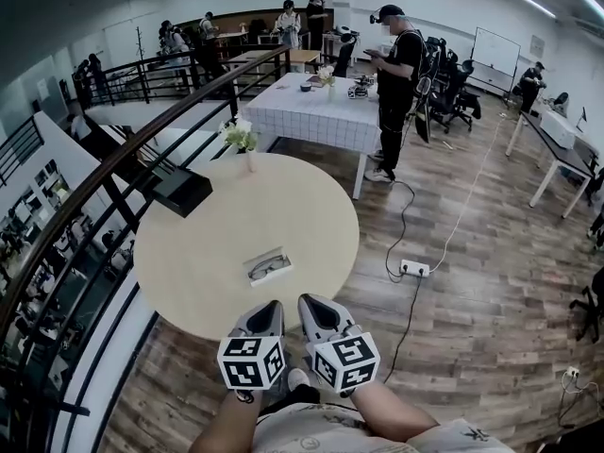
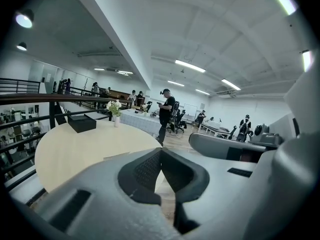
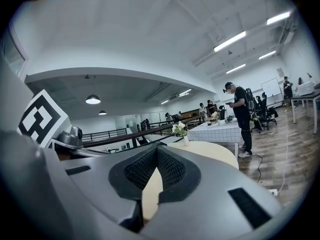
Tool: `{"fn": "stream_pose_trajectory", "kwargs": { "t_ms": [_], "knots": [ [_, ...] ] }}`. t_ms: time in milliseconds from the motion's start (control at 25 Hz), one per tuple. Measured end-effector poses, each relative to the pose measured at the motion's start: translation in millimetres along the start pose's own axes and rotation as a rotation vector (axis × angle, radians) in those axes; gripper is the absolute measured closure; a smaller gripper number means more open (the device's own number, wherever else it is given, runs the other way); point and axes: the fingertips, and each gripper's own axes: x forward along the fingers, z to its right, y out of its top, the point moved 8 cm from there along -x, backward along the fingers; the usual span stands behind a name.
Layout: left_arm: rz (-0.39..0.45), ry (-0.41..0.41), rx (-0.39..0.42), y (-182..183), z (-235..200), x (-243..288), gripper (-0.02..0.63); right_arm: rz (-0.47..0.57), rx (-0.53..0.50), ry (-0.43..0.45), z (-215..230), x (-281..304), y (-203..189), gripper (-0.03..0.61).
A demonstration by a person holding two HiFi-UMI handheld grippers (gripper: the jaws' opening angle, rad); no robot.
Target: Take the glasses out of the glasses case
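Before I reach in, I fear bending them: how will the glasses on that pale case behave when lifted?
The glasses look thin-framed, so they are probably light and somewhat fragile. They lie flat, so rolling seems unlikely. The shallow case looks light too and may slide on the smooth table if nudged.

Dark glasses point(image 1: 267, 266) lie in a pale open glasses case point(image 1: 282, 276) on the table point(image 1: 208, 243)

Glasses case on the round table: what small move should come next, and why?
Probably move the right gripper forward toward the glasses case and open its jaws. Both it and the left gripper hang at the near edge of the table, jaws together and empty, while the glasses lie exposed in the case, untouched.
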Motion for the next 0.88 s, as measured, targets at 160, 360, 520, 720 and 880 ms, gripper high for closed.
{"fn": "stream_pose_trajectory", "kwargs": {
  "t_ms": [160,360,520,720,880],
  "knots": [
    [-0.002,0.000,0.009,16,-11,31,0.601,-0.002,-0.002,-0.006,20,27,10,0.563],
    [-0.012,-0.005,0.012,39,-30,72,0.601,-0.009,-0.008,-0.016,44,68,23,0.563],
    [-0.010,-0.006,0.003,54,-50,104,0.601,-0.013,-0.014,-0.021,61,102,29,0.563],
    [-0.017,-0.004,0.001,65,-69,133,0.601,-0.020,-0.010,-0.025,77,132,31,0.563],
    [-0.034,0.013,-0.008,67,-83,147,0.601,-0.043,-0.003,-0.018,85,152,29,0.563]
  ]
}}
